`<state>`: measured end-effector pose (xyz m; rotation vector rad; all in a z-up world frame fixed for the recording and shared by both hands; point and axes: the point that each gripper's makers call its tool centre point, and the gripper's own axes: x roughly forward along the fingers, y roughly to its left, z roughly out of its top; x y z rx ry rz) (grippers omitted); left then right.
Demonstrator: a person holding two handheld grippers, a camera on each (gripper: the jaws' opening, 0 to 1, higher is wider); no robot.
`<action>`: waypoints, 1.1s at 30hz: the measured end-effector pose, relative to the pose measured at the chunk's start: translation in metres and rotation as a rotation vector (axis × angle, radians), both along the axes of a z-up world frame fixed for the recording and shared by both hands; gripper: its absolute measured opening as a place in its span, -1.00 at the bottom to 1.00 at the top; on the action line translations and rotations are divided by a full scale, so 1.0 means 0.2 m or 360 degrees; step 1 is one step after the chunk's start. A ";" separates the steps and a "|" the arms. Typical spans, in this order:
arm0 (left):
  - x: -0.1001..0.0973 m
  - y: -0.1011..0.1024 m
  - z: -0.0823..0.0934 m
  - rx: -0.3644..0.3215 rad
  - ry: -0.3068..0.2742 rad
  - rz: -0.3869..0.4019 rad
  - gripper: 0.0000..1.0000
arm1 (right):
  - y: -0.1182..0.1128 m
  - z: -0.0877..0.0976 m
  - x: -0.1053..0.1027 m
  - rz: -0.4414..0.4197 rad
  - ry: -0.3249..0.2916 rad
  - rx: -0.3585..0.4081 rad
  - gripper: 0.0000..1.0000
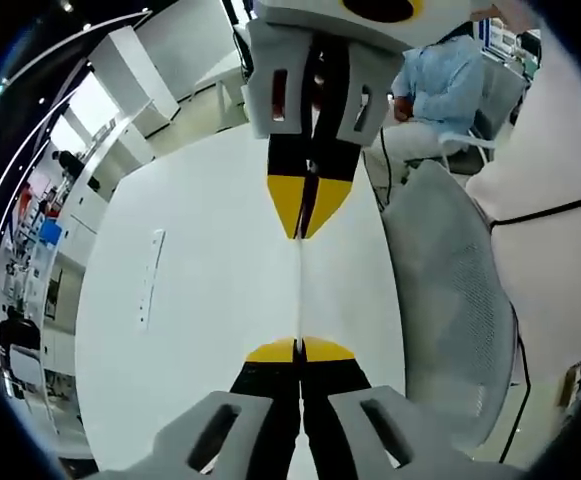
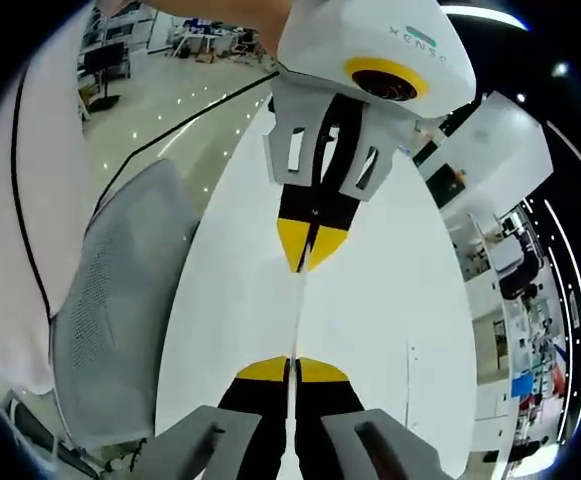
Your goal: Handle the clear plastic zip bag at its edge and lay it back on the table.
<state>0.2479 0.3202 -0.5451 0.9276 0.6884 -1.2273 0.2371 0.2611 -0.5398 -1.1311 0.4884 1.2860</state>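
Both grippers (image 1: 299, 347) (image 2: 292, 366) pinch the bag (image 1: 299, 290) taut.

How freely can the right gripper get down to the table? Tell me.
Probably yes: the right gripper, shut on the clear plastic zip bag opposite the left gripper, hangs over bare white table; nothing lies between.

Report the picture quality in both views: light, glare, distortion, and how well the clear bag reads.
Left gripper view: bright, even light; fisheye bends the table edge and chair; the zip bag reads only as a thin edge-on line between the left gripper and right gripper. Right gripper view: ceiling lights glare on the floor; the bag is again a faint line; detail smears toward the rim.
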 end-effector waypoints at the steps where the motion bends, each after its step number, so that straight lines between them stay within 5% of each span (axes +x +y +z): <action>1: 0.00 0.00 0.00 -0.0001 0.0001 0.0002 -1.00 | 0.00 0.00 0.00 -0.0001 0.0001 0.0001 -1.00; 33: 0.04 -0.03 0.08 -0.0065 -0.0039 0.0023 -1.00 | -0.16 0.08 0.03 -0.0049 0.0001 -0.0061 -1.00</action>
